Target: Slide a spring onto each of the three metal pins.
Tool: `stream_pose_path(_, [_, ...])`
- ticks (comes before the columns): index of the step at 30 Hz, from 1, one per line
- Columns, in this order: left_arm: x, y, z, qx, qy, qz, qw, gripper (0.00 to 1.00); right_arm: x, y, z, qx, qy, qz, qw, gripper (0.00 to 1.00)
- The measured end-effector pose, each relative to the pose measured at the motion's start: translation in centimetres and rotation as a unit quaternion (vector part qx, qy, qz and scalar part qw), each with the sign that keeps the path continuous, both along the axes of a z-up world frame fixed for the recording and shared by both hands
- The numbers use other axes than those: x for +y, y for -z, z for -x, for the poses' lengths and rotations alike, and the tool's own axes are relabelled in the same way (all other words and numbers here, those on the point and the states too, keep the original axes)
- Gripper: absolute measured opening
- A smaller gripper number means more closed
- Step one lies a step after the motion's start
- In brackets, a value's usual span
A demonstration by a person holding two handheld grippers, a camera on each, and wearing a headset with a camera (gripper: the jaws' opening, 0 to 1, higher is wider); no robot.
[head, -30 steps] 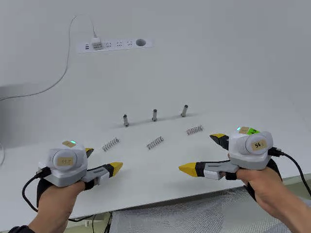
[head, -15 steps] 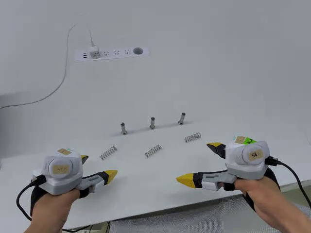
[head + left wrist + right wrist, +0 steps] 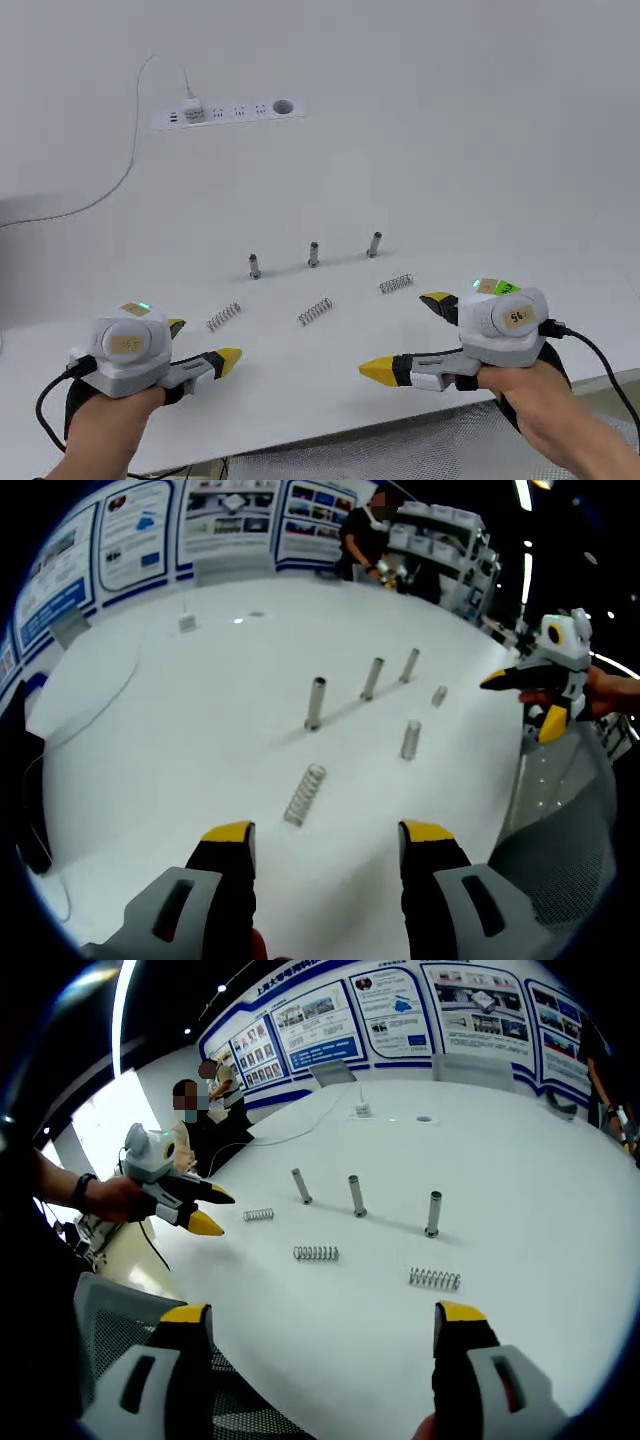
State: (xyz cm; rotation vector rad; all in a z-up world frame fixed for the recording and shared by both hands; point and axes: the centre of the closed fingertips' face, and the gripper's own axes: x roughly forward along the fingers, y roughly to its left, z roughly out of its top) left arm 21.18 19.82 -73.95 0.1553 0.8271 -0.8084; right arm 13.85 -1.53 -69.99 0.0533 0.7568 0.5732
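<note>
The left tool (image 3: 205,340) and right tool (image 3: 400,334) hover over the near edge of the tabletop (image 3: 450,180), jaws spread wide, both empty. Just beyond them lie the left spring (image 3: 224,316), middle spring (image 3: 315,311) and right spring (image 3: 396,284), flat in a row. Behind these the left pin (image 3: 254,265), middle pin (image 3: 313,254) and right pin (image 3: 374,244) stand upright, bare. Farthest back sits a power strip (image 3: 228,112).

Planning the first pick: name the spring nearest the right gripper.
The spring in front of the rightmost pin, just beyond the right gripper; it lies farthest right of the three.
</note>
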Motion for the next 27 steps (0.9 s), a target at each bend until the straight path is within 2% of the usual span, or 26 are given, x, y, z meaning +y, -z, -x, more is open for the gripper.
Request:
stream_pose_path(18, [-0.5,0.6,-1.3,-0.002,0.015,-0.008,0.9999,0.46,-0.4,0.1,0.3,0.005,0.004,0.003,1.0,0.92])
stream_pose_path(27, [-0.6,2.0,-1.9,0.007,0.013,-0.015,0.9998,0.39,-0.5,0.2,0.5,0.008,0.006,0.003,0.9999,0.92])
